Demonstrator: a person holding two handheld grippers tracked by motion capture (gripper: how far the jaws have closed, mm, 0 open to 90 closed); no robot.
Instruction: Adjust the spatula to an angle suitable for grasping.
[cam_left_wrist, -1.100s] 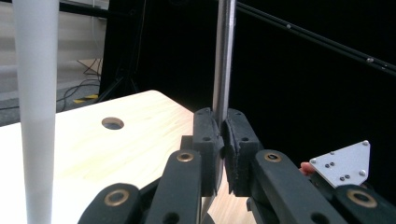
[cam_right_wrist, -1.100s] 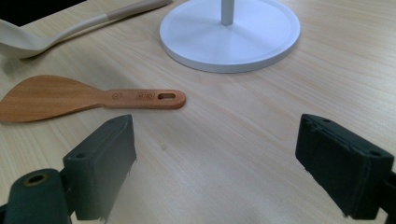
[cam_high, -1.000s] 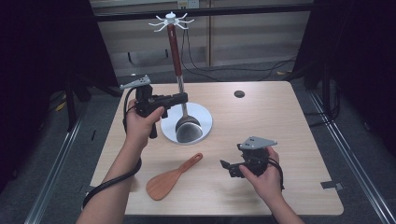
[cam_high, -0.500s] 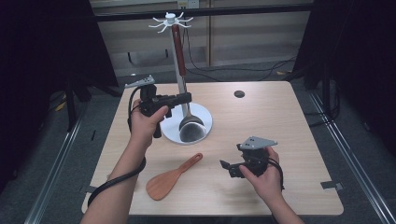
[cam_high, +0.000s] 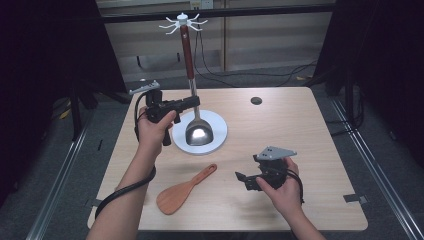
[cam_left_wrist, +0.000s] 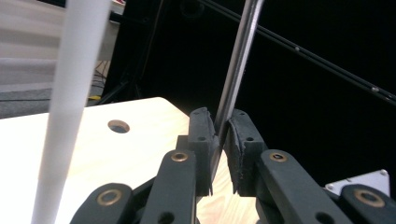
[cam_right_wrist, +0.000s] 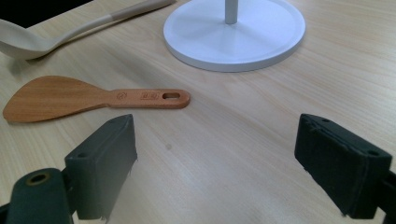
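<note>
The left gripper (cam_high: 192, 103) is grasping the ladle (cam_high: 192, 95) by its shaft, jaws just easing; the handle points to 12 o'clock, below the rack hooks (cam_high: 183, 21).

One metal ladle (cam_high: 199, 131), one wooden spatula (cam_high: 183, 190), one white stand (cam_high: 186, 30), one beige ladle (cam_right_wrist: 56, 33).

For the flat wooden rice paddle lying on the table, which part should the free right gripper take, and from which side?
Probably the narrow handle of the wooden rice paddle, near its slotted end, coming down from above with the jaws across its width. The paddle lies flat, its blade looks too broad for a sure pinch, and the open right gripper sits just beside that handle end.
</note>
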